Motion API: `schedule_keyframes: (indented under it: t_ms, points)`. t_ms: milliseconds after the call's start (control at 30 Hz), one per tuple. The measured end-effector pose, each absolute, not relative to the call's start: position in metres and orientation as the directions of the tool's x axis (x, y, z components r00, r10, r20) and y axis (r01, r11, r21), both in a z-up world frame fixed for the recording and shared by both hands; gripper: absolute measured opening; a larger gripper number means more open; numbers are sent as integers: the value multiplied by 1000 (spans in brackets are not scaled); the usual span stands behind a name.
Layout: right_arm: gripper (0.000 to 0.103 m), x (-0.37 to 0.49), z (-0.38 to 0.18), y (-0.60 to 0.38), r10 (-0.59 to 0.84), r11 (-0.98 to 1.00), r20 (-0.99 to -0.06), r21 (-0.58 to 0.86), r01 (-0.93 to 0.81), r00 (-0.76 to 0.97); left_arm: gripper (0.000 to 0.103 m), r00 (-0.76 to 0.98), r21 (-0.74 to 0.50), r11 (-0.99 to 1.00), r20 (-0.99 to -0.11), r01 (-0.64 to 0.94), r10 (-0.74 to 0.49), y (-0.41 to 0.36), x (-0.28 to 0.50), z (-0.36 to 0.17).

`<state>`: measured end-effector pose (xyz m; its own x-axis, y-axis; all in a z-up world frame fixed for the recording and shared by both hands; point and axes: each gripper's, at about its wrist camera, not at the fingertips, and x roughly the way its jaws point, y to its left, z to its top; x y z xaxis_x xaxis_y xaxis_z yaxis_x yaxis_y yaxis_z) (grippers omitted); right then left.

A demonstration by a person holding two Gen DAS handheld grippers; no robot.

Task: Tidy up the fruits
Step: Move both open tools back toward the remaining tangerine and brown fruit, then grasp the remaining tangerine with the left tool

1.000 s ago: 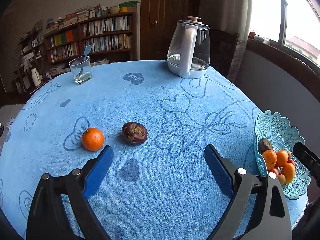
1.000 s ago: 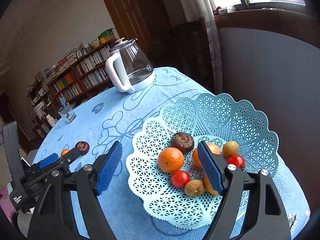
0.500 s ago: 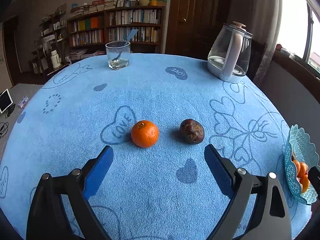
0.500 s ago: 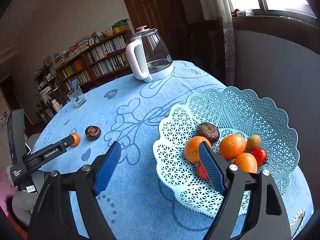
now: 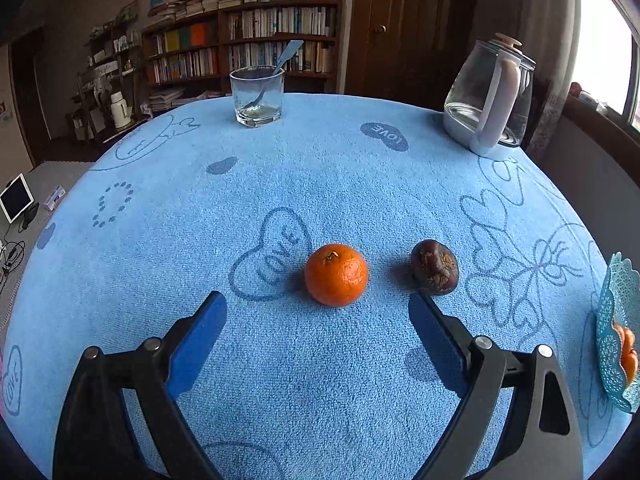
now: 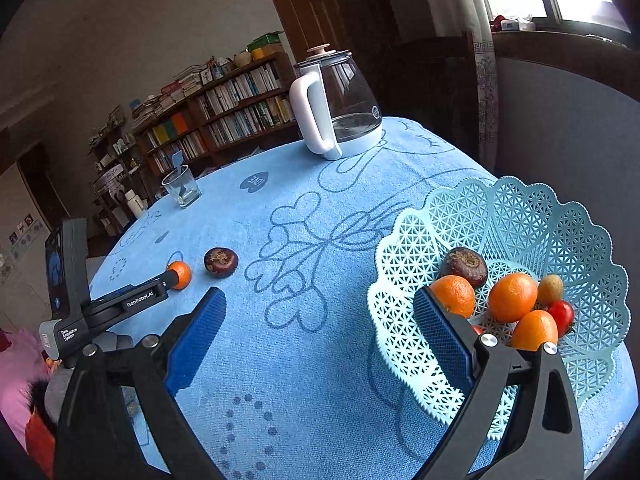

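Observation:
An orange mandarin (image 5: 336, 274) and a dark purple mangosteen (image 5: 435, 266) lie side by side on the blue tablecloth (image 5: 280, 160). My left gripper (image 5: 318, 306) stands open just short of the mandarin, nothing between its blue pads. The mangosteen sits just beyond its right finger. In the right wrist view the same mandarin (image 6: 181, 274) and mangosteen (image 6: 221, 262) lie at the left, with the left gripper's finger touching or just short of the mandarin. My right gripper (image 6: 320, 304) hangs over bare cloth left of the turquoise lattice basket (image 6: 520, 216), its jaws opening and empty. The basket holds several mandarins, a mangosteen and small fruits.
A glass kettle with a white handle (image 5: 490, 98) stands at the back right. A drinking glass with a spoon (image 5: 258, 96) stands at the back. The basket's rim (image 5: 616, 332) shows at the right edge of the left wrist view. Bookshelves and a door lie beyond the table.
My left gripper swung left, bringing the mandarin from its left side to between its fingertips' line. My right gripper drew back left off the basket and its jaws spread wider.

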<state>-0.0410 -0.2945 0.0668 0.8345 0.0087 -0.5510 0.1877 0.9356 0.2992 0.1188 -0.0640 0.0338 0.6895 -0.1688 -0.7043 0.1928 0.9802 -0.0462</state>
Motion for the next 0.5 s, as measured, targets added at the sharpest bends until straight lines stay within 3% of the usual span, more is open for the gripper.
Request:
schedule_keyframes:
  t_ms: [333, 500]
  points:
    - [96, -25, 64, -270, 47, 958, -573, 257, 125, 818, 91, 664, -48, 980, -729, 194, -168, -63, 146, 26]
    - [96, -18, 61, -262, 54, 964, -586, 242, 111, 809, 81, 647, -55, 976, -740, 212, -182, -64, 155, 20]
